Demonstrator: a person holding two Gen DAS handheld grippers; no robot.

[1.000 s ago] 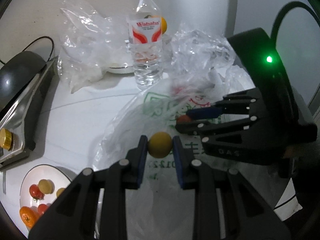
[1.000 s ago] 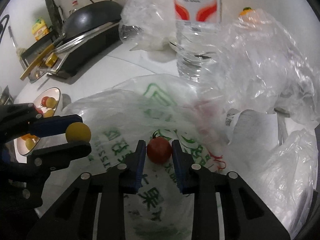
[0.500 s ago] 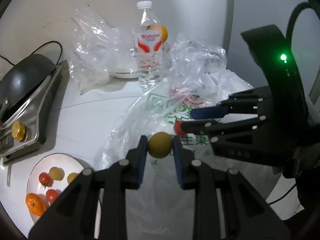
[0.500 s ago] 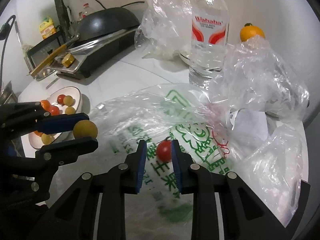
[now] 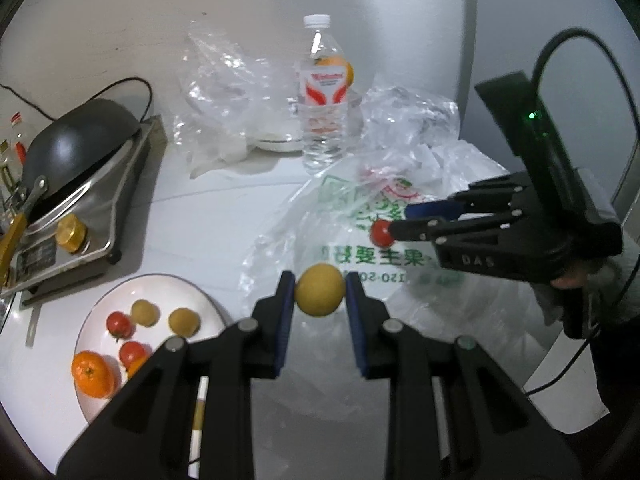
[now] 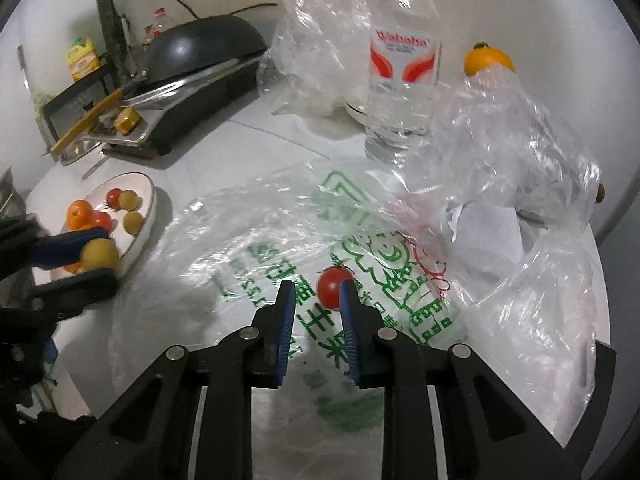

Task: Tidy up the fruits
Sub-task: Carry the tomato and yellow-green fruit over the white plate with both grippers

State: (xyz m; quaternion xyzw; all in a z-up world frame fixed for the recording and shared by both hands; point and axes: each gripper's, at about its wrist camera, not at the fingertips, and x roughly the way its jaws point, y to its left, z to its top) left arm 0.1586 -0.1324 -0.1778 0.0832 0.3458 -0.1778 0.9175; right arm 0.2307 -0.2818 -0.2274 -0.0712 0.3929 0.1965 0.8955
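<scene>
My left gripper (image 5: 320, 294) is shut on a round yellow fruit (image 5: 320, 294) and holds it in the air above the near edge of the printed plastic bag (image 5: 360, 216). To its lower left sits a white plate (image 5: 160, 283) with cherry tomatoes, small yellow fruits and an orange. My right gripper (image 6: 316, 294) is shut on a red cherry tomato (image 6: 333, 292), pinched at the very fingertips above the bag (image 6: 280, 240). From the right wrist view, the left gripper (image 6: 92, 258) with its yellow fruit (image 6: 100, 254) hangs over the near end of the plate (image 6: 149, 200).
A water bottle (image 5: 324, 108) stands behind the bag, with an orange (image 6: 488, 58) and crumpled clear bags (image 6: 512, 140) around it. A dark wok on a stove (image 5: 76, 148) fills the left side. A person's hand grips the right gripper's handle (image 5: 572, 280).
Both grippers have drawn back and up from the bag with their fruits. The left one has shifted more, and the whole plate has come into its view.
</scene>
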